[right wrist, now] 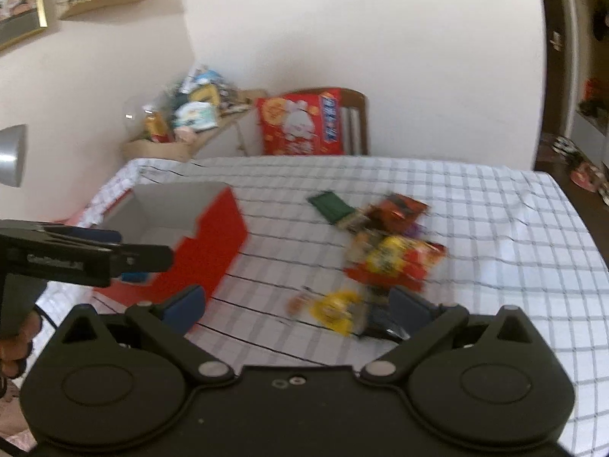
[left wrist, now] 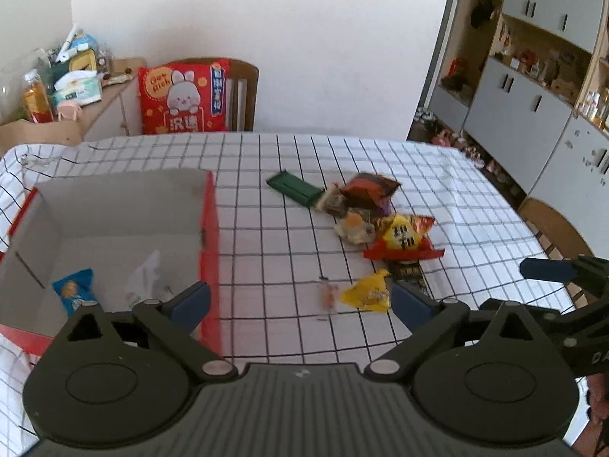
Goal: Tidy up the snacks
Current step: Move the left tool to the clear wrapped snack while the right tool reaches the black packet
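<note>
A red box (left wrist: 209, 228) with a white inside stands on the left of the checked table; a blue snack packet (left wrist: 74, 291) and a clear wrapper (left wrist: 146, 280) lie in it. A pile of snacks (left wrist: 380, 217) lies to its right, with a green packet (left wrist: 293, 188), a yellow packet (left wrist: 369, 293) and a small pink sweet (left wrist: 328, 294). My left gripper (left wrist: 300, 301) is open and empty, above the table beside the box. My right gripper (right wrist: 300, 306) is open and empty, above the yellow packet (right wrist: 337, 310). The box (right wrist: 213, 243) and pile (right wrist: 392, 251) show blurred there.
A wooden chair with a red cushion (left wrist: 184, 95) stands behind the table. A cluttered side shelf (left wrist: 68, 76) is at the back left. Grey cabinets (left wrist: 533, 87) line the right. Another chair (left wrist: 555, 228) is at the table's right edge.
</note>
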